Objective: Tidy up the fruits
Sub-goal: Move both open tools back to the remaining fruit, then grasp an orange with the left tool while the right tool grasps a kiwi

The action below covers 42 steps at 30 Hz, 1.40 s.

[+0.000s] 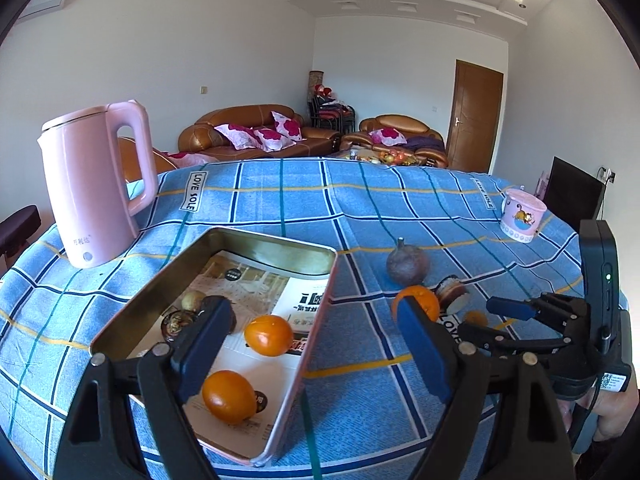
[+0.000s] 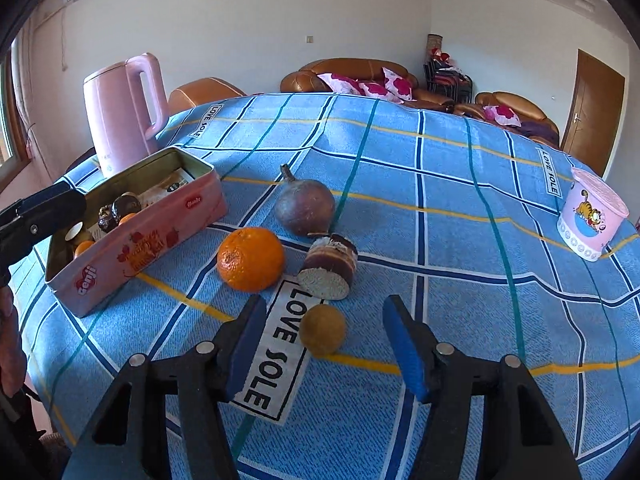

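Right gripper (image 2: 324,350), jaws parted and empty, straddles my small brown fruit (image 2: 322,330), just nearer me than the orange (image 2: 251,259). Light, round, firm-skinned, likely to roll: I would pinch across its widest middle.

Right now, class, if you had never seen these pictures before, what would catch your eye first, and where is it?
The tall pink kettle at the table's far left corner stands out first, behind the open pink tin that already holds small fruits. Next comes the bright orange on the blue checked tablecloth, beside a dark purple fruit. Nearest, the open right gripper frames a small brown fruit.
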Tool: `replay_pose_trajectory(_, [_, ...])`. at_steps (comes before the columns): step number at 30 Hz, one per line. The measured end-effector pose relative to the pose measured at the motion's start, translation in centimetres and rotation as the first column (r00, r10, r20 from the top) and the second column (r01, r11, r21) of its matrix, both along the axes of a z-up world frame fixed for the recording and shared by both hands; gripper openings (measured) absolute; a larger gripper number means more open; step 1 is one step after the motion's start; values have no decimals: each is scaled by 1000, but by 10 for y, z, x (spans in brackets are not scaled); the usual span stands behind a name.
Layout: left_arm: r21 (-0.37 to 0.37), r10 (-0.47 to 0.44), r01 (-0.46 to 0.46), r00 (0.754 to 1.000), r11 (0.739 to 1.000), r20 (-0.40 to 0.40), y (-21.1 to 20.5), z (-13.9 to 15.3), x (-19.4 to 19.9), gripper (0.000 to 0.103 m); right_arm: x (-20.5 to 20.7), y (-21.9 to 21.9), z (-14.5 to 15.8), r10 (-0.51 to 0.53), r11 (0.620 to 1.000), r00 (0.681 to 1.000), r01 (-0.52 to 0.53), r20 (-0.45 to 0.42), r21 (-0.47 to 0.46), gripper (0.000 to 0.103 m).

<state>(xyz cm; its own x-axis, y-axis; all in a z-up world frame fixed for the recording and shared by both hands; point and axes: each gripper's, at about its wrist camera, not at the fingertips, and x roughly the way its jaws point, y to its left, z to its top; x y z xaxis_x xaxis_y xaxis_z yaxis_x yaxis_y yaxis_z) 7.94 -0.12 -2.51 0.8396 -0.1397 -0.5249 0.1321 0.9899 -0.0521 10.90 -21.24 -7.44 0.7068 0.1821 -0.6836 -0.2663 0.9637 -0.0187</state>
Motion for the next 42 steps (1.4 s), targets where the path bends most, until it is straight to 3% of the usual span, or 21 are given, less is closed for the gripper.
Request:
replay_pose_trajectory(7, [10, -49, 49, 999, 999, -21, -16, -2, 8, 87, 3, -2, -8, 17, 1000, 999, -15, -51, 26, 28])
replay_pose_trajectory(15, [8, -104, 105, 992, 994, -65, -43, -10, 25, 87, 1, -18, 6, -51, 997, 999, 51, 1, 66, 28])
replay_pose_trajectory(20, [-6, -150, 150, 981, 989, -122, -63, -22, 40, 85, 10, -29, 18, -117, 993, 992, 116, 53, 33, 28])
replay_pose_trajectory(24, [8, -180, 183, 970, 983, -165, -77, -31, 51, 79, 20, -38, 16, -157, 987, 986, 154, 48, 45, 28])
replay_pose_trajectory(29, [21, -204, 216, 946, 976, -252, -90, -46, 70, 63, 23, -40, 17, -152, 988, 987, 150, 51, 45, 28])
replay_pose_trajectory(34, [-39, -228, 228, 919, 973, -322, -91, -56, 84, 49, 26, -39, 13, -129, 990, 991, 128, 23, 53, 28])
replay_pose_trajectory(42, [-41, -209, 206, 932, 978, -296, -88, -54, 80, 48, 21, -38, 16, -97, 993, 994, 94, 45, 76, 28])
